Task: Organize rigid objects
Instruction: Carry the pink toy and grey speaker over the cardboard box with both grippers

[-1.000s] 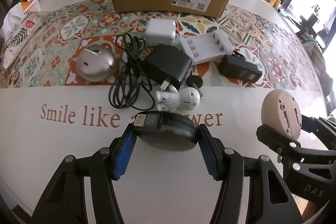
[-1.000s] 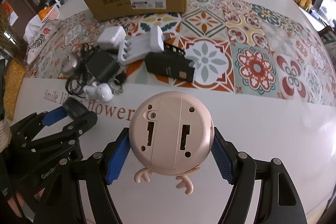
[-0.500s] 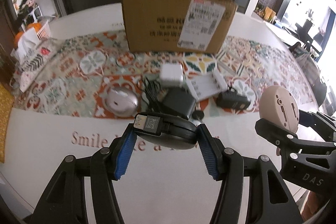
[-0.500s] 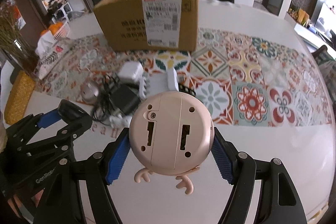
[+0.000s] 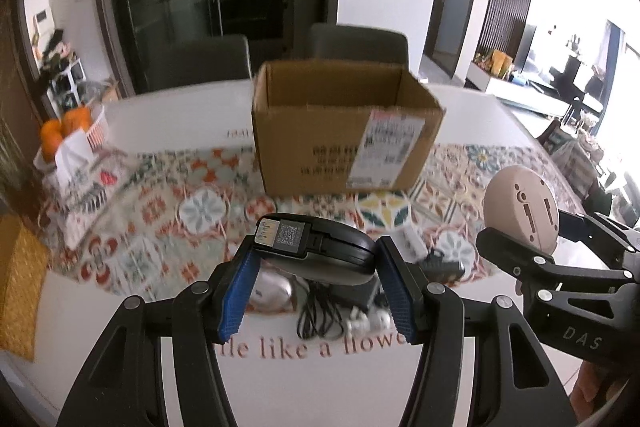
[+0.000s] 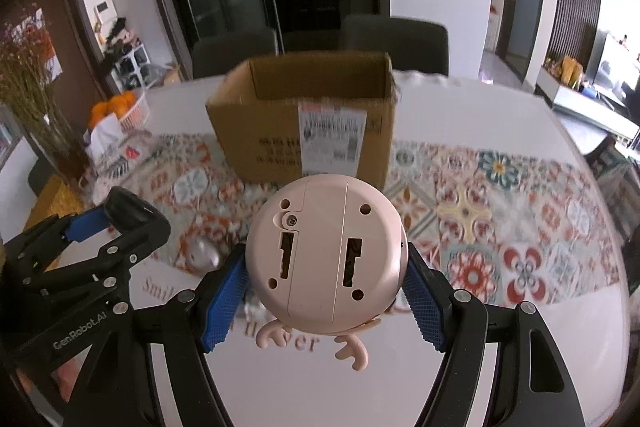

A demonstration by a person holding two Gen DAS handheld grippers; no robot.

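Observation:
My left gripper (image 5: 316,267) is shut on a black oval device (image 5: 320,251) with a QR label, held high above the table. My right gripper (image 6: 326,285) is shut on a round pink gadget (image 6: 324,259) with antler feet, its underside towards the camera; the gadget also shows in the left wrist view (image 5: 520,213). An open cardboard box (image 5: 344,135) stands ahead on the patterned runner, its inside partly visible; it also shows in the right wrist view (image 6: 308,123). The left gripper shows at the left of the right wrist view (image 6: 120,211).
Below the left gripper lie a silver mouse (image 5: 272,291), a black coiled cable (image 5: 320,319), a small white figure (image 5: 368,323), a white battery charger (image 5: 408,245) and a black adapter (image 5: 444,265). A basket of oranges (image 5: 68,131) sits far left. Chairs (image 5: 360,43) stand behind the table.
Both grippers have risen and tilted up with their objects. The box has dropped towards the middle of the view and its open top now shows; the table items sank lower in view.

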